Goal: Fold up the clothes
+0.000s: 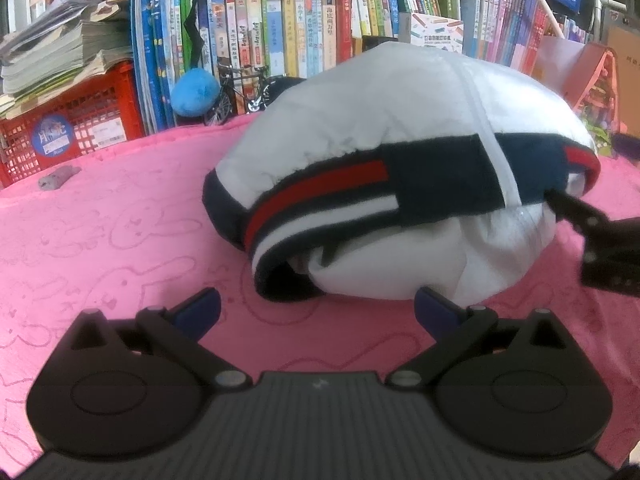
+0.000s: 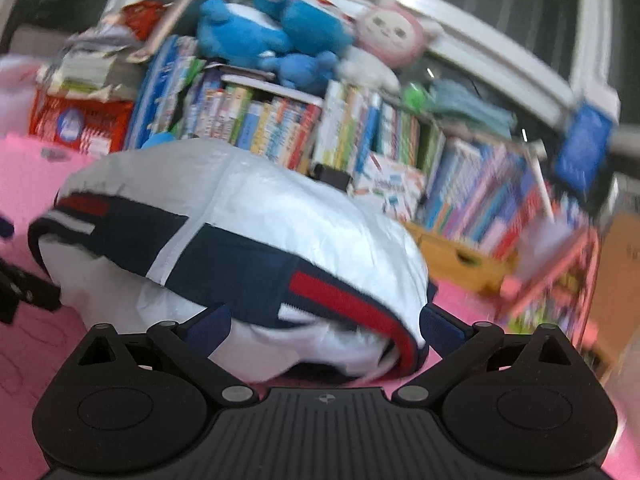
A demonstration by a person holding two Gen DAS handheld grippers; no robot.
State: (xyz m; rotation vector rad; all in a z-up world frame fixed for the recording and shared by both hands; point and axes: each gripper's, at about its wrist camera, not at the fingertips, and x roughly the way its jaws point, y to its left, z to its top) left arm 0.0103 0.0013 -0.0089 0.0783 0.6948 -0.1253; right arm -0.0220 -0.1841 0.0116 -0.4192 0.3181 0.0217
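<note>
A white garment [image 1: 384, 128] with a navy, red and white striped band lies bunched in a rounded heap on the pink blanket [image 1: 120, 240]. My left gripper [image 1: 318, 312] is open just in front of the heap's near edge, with only blanket between its blue fingertips. My right gripper [image 2: 324, 330] is open wide, and the red-and-navy hem of the garment [image 2: 248, 208] lies between its fingers. In the left wrist view the right gripper [image 1: 600, 240] comes in from the right edge, with one finger against the band. The right wrist view is blurred.
A packed bookshelf [image 1: 304, 28] runs along the back. A red crate [image 1: 72, 128] with stacked papers stands at the left. A blue plush ball [image 1: 196, 94] and a toy bicycle [image 1: 240, 92] sit behind the heap. A small grey object [image 1: 58, 178] lies on the blanket.
</note>
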